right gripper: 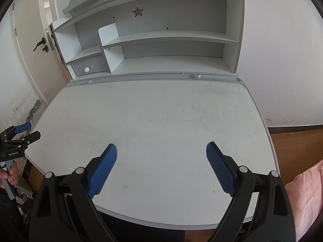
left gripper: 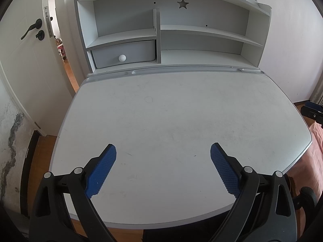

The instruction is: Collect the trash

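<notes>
1. Left wrist view. My left tongs stand wide apart and hold nothing, poised over the near edge of the worktop. No trash shows anywhere: the worktop, the shelf unit at 12 o'clock and the closed drawer at 11 o'clock carry none. So I cannot give its bearing or long axis, nor say which hand is nearer. My right tongs peek in at 3 o'clock.

2. Right wrist view. My right tongs are likewise wide and hold nothing. This view adds the floor at 3 o'clock and my left tongs at 9 o'clock, spread; still no trash. I judge the search must turn elsewhere.
</notes>
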`<state>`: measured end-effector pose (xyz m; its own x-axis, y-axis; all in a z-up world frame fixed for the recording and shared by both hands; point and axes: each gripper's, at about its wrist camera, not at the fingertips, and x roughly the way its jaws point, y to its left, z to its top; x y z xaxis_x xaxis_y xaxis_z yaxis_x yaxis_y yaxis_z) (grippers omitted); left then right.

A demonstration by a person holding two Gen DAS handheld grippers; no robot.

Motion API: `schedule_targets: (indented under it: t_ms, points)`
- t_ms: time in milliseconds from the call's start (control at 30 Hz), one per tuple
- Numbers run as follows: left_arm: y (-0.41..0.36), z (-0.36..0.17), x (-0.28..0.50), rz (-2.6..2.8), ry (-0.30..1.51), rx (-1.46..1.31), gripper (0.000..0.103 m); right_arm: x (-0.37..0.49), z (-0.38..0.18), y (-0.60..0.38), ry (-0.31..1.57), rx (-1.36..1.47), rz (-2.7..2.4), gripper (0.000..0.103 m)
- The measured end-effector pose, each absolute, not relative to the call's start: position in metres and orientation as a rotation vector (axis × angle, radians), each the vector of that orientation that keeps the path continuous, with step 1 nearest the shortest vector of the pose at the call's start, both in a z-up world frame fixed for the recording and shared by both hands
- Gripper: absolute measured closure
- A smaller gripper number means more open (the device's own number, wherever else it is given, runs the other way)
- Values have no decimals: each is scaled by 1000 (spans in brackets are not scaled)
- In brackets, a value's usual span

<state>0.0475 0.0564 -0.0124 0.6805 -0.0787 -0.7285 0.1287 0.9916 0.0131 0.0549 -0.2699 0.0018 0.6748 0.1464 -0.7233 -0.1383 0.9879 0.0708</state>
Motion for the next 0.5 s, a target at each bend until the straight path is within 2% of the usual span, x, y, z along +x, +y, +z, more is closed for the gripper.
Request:
schedule_targets:
  t_ms: [500]
  points:
    - [56,-14,47,-115,821,54,11,55,2,-271,813,9,162,16]
